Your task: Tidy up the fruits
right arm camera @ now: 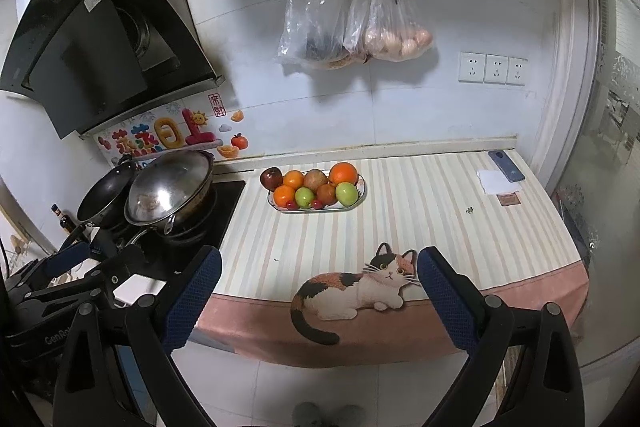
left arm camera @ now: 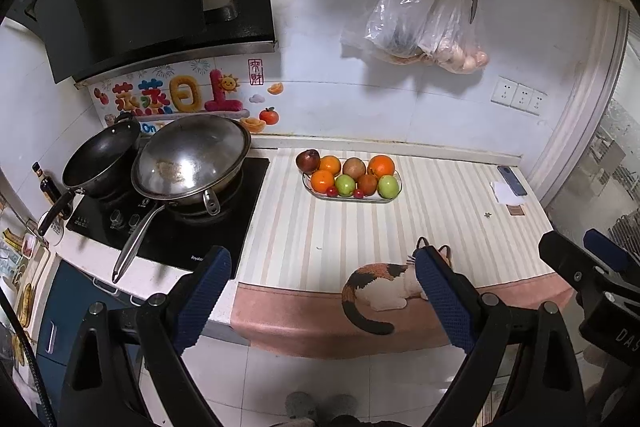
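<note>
A clear oval fruit plate [left arm camera: 390,198] [right arm camera: 362,187] sits on the striped counter cloth near the back wall. It holds several fruits: oranges [left arm camera: 381,165] [right arm camera: 343,173], green apples [left arm camera: 345,185] [right arm camera: 346,193], a dark red apple [left arm camera: 307,160] [right arm camera: 271,177], brown fruits [left arm camera: 354,167] [right arm camera: 315,179] and small red cherries [left arm camera: 331,191] [right arm camera: 291,204]. My left gripper [left arm camera: 322,267] is open and empty, held off the counter's front edge. My right gripper [right arm camera: 318,267] is open and empty, beside it to the right; it also shows at the right of the left wrist view [left arm camera: 592,267].
A stove with a steel wok [left arm camera: 192,159] [right arm camera: 170,187] and a black pan [left arm camera: 100,159] stands left of the cloth. A phone [left arm camera: 512,181] [right arm camera: 506,165] and paper lie at the back right. Bags [right arm camera: 352,27] and scissors hang on the wall. A cat print [right arm camera: 352,291] marks the cloth's front.
</note>
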The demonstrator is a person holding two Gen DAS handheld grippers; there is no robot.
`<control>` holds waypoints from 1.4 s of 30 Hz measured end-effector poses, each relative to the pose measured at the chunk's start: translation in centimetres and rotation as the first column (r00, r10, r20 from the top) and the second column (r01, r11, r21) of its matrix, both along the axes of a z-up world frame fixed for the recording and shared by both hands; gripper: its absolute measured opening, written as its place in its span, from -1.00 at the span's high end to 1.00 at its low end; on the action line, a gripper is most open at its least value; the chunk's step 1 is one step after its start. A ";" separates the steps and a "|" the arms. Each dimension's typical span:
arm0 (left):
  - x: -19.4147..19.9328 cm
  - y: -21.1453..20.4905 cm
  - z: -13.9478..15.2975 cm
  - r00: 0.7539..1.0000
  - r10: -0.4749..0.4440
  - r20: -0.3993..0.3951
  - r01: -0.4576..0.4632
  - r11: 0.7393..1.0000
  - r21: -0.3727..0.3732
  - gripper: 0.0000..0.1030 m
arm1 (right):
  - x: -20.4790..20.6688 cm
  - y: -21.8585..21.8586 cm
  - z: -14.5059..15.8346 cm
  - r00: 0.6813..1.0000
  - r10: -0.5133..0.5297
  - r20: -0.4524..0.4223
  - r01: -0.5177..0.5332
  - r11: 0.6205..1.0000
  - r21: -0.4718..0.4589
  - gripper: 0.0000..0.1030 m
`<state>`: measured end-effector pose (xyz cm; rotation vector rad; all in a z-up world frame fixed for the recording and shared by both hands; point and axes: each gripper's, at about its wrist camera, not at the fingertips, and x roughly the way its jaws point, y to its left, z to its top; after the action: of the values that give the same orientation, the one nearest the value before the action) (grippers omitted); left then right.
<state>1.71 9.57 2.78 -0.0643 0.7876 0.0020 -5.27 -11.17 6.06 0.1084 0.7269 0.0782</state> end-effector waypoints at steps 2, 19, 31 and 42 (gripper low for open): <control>0.1 0.0 -0.1 1.000 0.007 0.001 -0.007 1.000 0.000 -0.90 | 0.6 0.0 -0.3 1.000 -0.001 -0.006 0.001 1.000 0.000 -0.95; 8.6 1.0 -3.7 0.996 0.062 -0.061 -0.059 0.997 0.044 -0.98 | 10.9 0.7 -4.2 0.999 -0.028 -0.036 0.026 0.997 -0.071 -0.95; 13.2 1.3 -6.6 0.990 0.069 -0.123 -0.060 0.996 0.072 -0.98 | 16.3 1.5 -8.1 0.993 -0.035 -0.114 0.024 0.995 -0.093 -0.95; 14.0 1.4 -7.7 0.986 0.056 -0.154 -0.046 0.996 0.071 -0.98 | 17.5 1.9 -9.2 0.990 -0.048 -0.135 0.034 0.994 -0.108 -0.95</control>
<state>15.74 10.95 -4.91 -0.0210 0.9420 0.0829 12.21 -9.31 -3.14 0.0279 0.8646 -0.0074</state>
